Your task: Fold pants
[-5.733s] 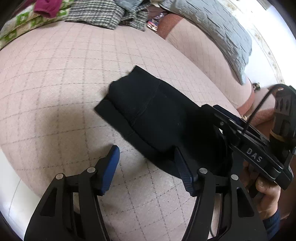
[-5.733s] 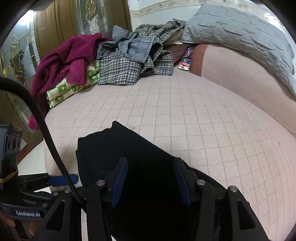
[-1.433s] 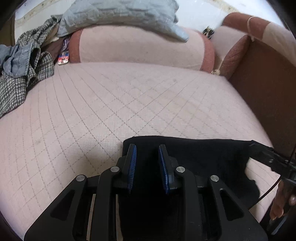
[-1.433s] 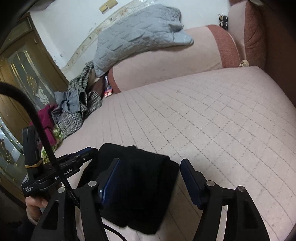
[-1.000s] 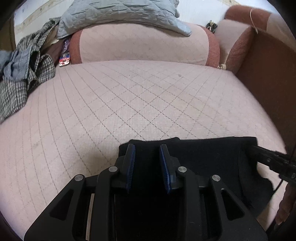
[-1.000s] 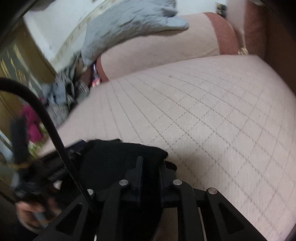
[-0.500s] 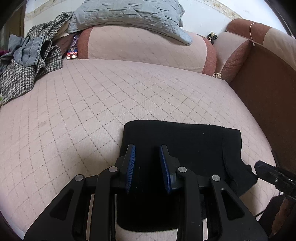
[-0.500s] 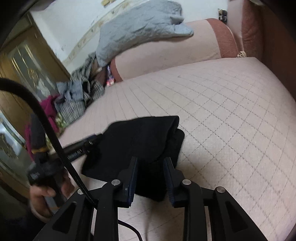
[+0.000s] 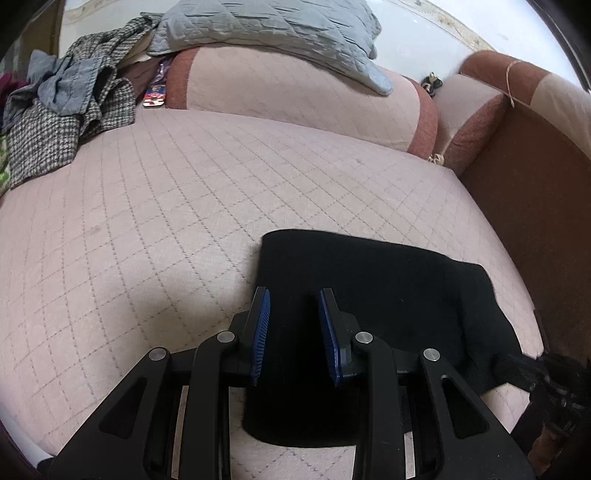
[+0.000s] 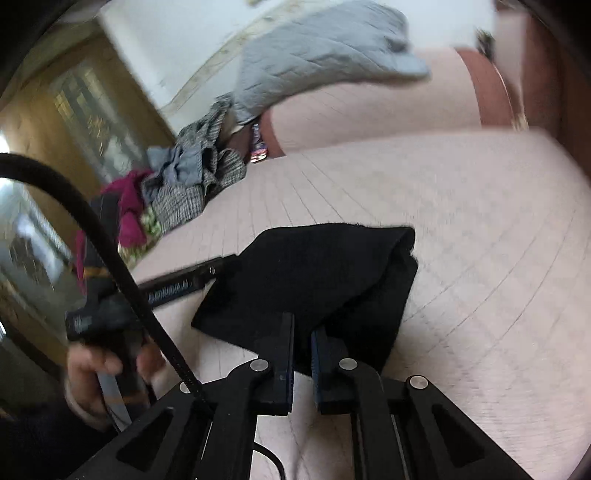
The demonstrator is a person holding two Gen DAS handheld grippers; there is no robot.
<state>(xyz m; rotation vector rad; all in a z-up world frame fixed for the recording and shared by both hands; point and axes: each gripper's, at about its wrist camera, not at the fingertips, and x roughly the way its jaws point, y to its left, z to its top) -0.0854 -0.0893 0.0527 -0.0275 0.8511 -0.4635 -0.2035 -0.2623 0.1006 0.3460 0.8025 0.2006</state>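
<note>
Pink quilted upholstery with a diamond stitch covers the wide sofa seat [image 9: 155,206] on which we work. Nearest to us, the left gripper [image 9: 294,330] hangs over the near edge of the folded black fabric pants [image 9: 373,295]; its blue ribbed pads [image 9: 261,332] stand slightly spread with dark cloth beneath them, and we cannot tell whether they press on it. From the right wrist, the right gripper [image 10: 302,360] has its jaws almost pressed together on a raised fold at the near edge of the pants [image 10: 314,273], lifting it from the seat. Beside it, a hand [image 10: 99,373] grips the other tool's handle, where pale lettering on the black body is too blurred to read. The pants lie near the front right part of the seat, close to the brown sofa arm [image 9: 524,206]. Farther back, a heap of checked and grey-blue clothes [image 9: 66,110] sits at the left, with a small printed packet [image 9: 155,94] whose writing we cannot make out. Farthest, a grey quilted blanket [image 9: 273,26] drapes over the pink backrest cushion [image 9: 288,96].
</note>
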